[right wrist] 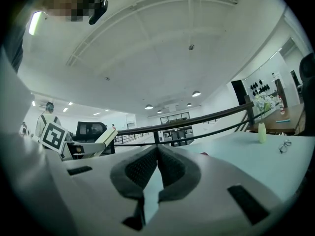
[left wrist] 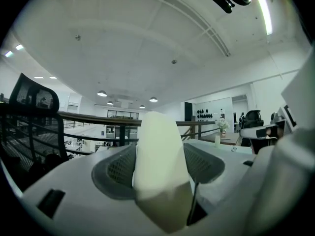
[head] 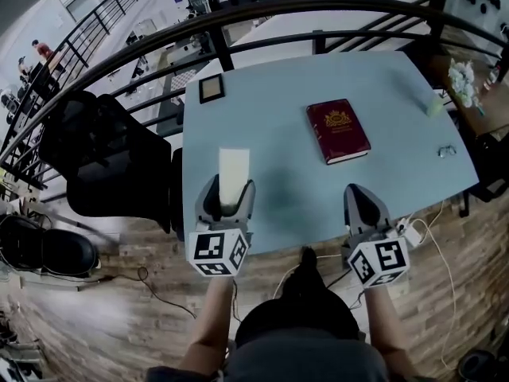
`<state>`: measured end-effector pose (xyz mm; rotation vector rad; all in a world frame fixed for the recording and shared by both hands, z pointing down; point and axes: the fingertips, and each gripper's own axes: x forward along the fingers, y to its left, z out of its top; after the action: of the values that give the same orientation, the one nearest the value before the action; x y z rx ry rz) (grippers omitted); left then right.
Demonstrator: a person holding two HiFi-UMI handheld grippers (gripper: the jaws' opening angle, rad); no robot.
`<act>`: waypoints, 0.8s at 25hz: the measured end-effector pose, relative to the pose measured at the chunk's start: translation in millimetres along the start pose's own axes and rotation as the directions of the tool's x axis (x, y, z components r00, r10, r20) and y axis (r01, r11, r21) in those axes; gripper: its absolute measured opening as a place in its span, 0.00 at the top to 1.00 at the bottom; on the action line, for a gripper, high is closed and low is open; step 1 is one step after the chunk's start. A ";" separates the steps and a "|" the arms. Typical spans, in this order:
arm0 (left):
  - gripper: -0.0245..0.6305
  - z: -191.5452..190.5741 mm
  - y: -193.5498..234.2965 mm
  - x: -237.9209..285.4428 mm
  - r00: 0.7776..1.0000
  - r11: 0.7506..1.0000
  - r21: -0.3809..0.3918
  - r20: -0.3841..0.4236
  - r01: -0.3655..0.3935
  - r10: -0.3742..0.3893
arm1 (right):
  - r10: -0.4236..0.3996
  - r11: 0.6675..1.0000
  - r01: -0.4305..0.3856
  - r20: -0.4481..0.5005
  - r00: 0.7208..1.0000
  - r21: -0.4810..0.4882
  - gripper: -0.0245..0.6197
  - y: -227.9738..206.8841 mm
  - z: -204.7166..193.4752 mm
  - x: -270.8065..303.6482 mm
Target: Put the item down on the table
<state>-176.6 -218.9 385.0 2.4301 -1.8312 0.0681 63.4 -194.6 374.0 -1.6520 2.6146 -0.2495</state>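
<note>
My left gripper (head: 228, 193) is shut on a pale cream block (head: 233, 177), which sticks out forward over the near left part of the light blue table (head: 286, 189). In the left gripper view the cream block (left wrist: 158, 166) fills the gap between the two grey pads, tilted upward above the tabletop. My right gripper (head: 362, 201) hovers at the near right table edge; its jaws (right wrist: 157, 154) meet at the tips with nothing between them. From the right gripper view, the left gripper with the cream block (right wrist: 103, 137) shows at the left.
A dark red book (head: 338, 130) lies mid-table, a small framed square (head: 211, 89) at the far left corner. A pale vase (head: 434, 103) and glasses (head: 447, 151) sit at the right. A black chair (head: 103, 161) stands left; a railing (head: 318, 14) runs behind.
</note>
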 end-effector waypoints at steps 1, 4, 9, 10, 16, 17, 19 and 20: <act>0.50 -1.1 -2.2 8.1 1.000 1.000 0.002 -0.006 0.010 -0.010 | -0.005 1.000 0.005 0.002 1.000 0.000 0.96 -4.1 1.4 2.8; 0.50 -5.9 -10.3 32.6 0.999 0.999 0.006 -0.022 0.044 -0.044 | -0.021 1.000 0.021 0.005 1.000 -0.005 0.96 -17.5 3.8 10.3; 0.49 -20.2 -18.5 70.5 0.995 0.997 0.015 -0.065 0.075 -0.074 | -0.036 0.999 0.036 -0.001 0.999 -0.014 0.96 -31.2 4.6 20.3; 0.50 -23.7 -20.9 77.7 0.994 0.997 0.016 -0.073 0.081 -0.080 | -0.039 0.999 0.039 -0.002 0.999 -0.014 0.96 -33.6 4.7 21.3; 0.50 -50.9 -31.8 111.6 0.983 0.993 0.024 -0.145 0.113 -0.108 | -0.054 0.999 0.054 -0.014 0.998 -0.005 0.96 -42.8 0.5 28.3; 0.50 -55.7 -32.7 115.5 0.981 0.993 0.024 -0.159 0.116 -0.111 | -0.055 0.998 0.055 -0.016 0.998 -0.005 0.96 -43.6 0.2 29.1; 0.49 -65.8 -34.4 122.6 0.976 0.992 0.023 -0.187 0.122 -0.115 | -0.057 0.998 0.057 -0.017 0.998 -0.004 0.96 -45.6 0.2 30.4; 0.50 -71.0 -35.3 126.0 0.973 0.992 0.023 -0.201 0.124 -0.117 | -0.058 0.998 0.058 -0.018 0.998 -0.004 0.96 -46.7 0.3 31.0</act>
<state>-106.2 -322.3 465.8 2.4502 -1.6088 0.3246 91.8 -242.1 382.7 -1.7372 2.5842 -0.2627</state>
